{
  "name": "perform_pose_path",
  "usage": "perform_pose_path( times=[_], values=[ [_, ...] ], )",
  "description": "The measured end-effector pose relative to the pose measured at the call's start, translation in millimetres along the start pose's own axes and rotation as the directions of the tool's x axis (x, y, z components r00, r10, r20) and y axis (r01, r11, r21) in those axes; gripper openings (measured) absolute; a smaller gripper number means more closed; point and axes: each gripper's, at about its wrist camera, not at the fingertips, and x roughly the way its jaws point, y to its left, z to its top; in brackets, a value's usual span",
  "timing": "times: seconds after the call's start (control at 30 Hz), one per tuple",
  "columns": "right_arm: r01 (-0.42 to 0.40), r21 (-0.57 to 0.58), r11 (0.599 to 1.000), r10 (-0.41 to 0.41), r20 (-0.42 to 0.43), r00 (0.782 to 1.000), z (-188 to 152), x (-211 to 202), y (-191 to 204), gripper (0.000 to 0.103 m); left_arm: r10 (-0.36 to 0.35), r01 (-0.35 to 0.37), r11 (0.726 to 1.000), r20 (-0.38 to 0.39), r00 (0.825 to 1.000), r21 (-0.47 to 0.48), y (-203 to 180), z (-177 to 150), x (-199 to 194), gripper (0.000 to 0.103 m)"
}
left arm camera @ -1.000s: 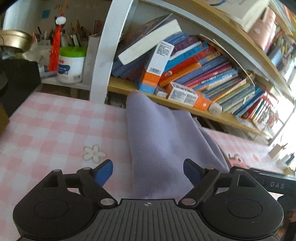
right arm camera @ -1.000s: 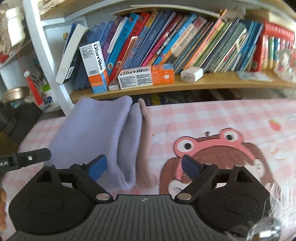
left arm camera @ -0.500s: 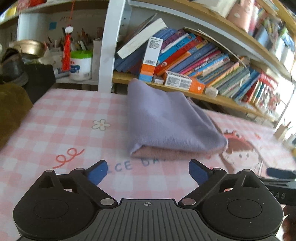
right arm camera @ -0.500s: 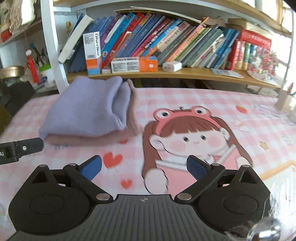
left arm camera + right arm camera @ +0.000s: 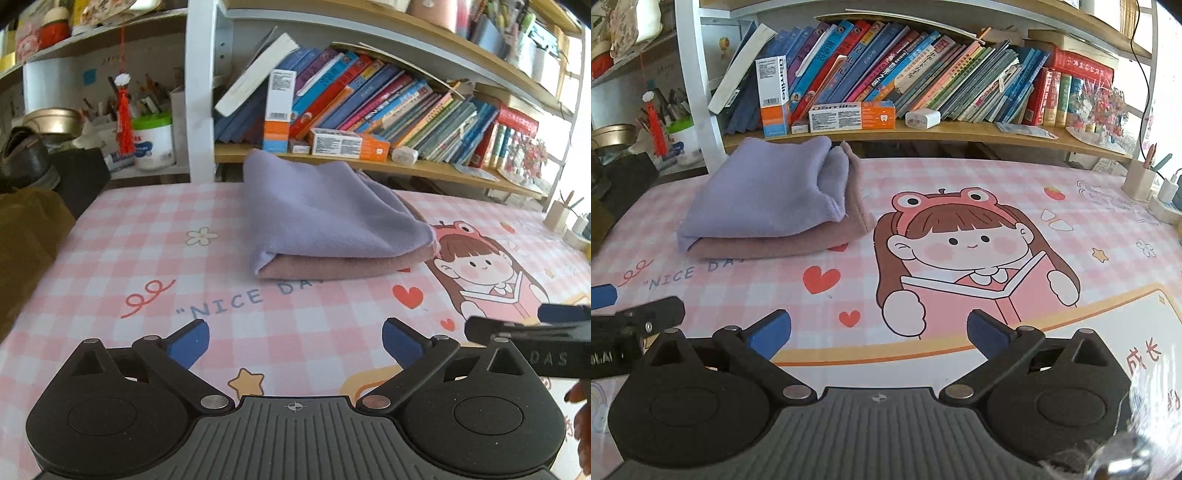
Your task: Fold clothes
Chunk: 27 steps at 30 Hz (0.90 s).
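Note:
A folded lilac cloth [image 5: 328,218] lies on top of a folded dusty-pink cloth [image 5: 343,266] at the back of the pink checked table mat [image 5: 110,251]. In the right wrist view the lilac cloth [image 5: 764,192] and pink cloth [image 5: 768,246] sit at the far left. My left gripper [image 5: 295,345] is open and empty, well in front of the stack. My right gripper [image 5: 879,332] is open and empty, near the table's front edge, to the right of the stack. Each gripper shows at the edge of the other's view.
A wooden shelf [image 5: 960,129] with several books and toothpaste boxes [image 5: 849,116] runs behind the table. A white upright post [image 5: 199,92] stands at the back left. A pen cup [image 5: 1139,181] stands at the far right. A brown cloth [image 5: 26,236] lies at the left edge.
Both grippers have drawn back from the folded stack toward the table's front edge and risen. The stack lies still. Both stay open.

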Motion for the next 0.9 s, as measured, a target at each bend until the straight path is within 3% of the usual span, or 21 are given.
perform_pose_path(
  times=[0.37, 0.9],
  values=[
    [-0.009, -0.020, 1.000, 0.009, -0.033, 0.999, -6.4, 0.7, 8.0, 0.103, 0.011, -0.011, 1.000, -0.054, 0.998, -0.005, 3.6, -4.1, 4.9, 0.102],
    [-0.013, -0.021, 1.000, 0.012, -0.057, 0.998, -9.3, 3.2, 9.2, 0.103, 0.010, -0.011, 1.000, -0.076, 0.997, -0.007, 4.7, -4.4, 6.0, 0.102]
  ],
)
